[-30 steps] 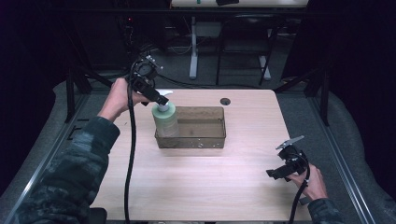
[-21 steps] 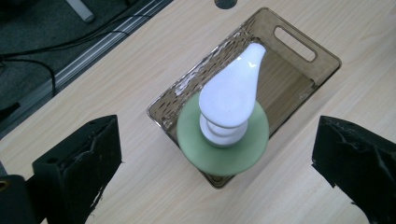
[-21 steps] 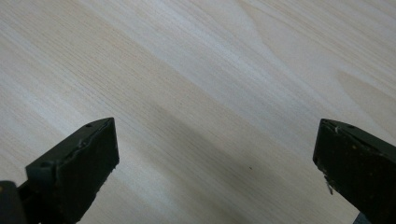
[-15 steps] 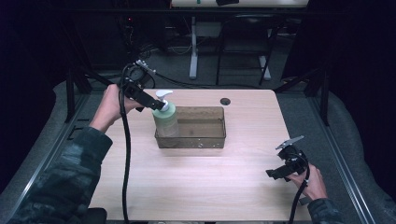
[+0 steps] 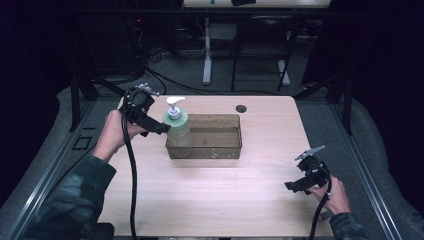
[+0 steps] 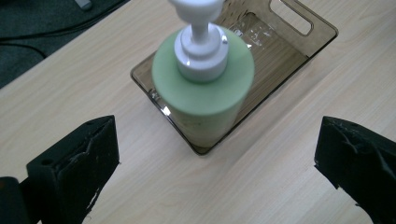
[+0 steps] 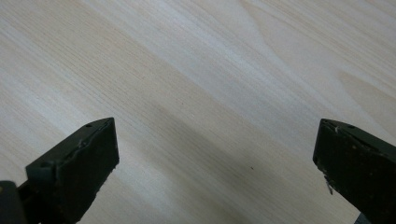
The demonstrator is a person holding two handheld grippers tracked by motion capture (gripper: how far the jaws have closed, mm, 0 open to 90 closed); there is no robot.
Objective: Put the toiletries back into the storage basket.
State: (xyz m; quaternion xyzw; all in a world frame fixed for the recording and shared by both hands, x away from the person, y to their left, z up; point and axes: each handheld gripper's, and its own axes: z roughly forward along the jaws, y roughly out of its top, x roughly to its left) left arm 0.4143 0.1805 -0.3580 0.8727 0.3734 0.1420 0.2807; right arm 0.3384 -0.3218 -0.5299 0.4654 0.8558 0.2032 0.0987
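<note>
High view: green pump bottle (image 5: pixel 178 129) standing upright at the left end of the smoky clear tray (image 5: pixel 220 148), just left of centre frame. Left gripper (image 5: pixel 159 128) at centre left, just beside the bottle at shoulder height, jaws spread and gripping nothing. Left gripper view confirms: both black jaws wide apart at the lower corners, bottle (image 6: pixel 203 88) between and beyond them at upper centre, white pump head (image 6: pixel 200 46) on top, base set inside the near corner of the tray (image 6: pixel 299 42).

Judged by this: placing looks done, bottle in the tray and free of the jaws. Left to do, apparently, only drawing the left hand (image 5: pixel 111 136) clear without knocking the tall bottle over.

Right gripper (image 5: pixel 296 185) at lower right, well apart from the tray, held in the right hand (image 5: pixel 334 194), jaws wide and empty; right gripper view looks down on bare wood grain (image 7: pixel 196 93).

Surface: pale wood-look table (image 5: pixel 215 200) with a small dark grommet hole (image 5: pixel 241 108) near the far edge. Room: dark, black cables (image 5: pixel 165 82) on a grey floor at upper left, white desk legs (image 5: pixel 207 50) at top centre.
</note>
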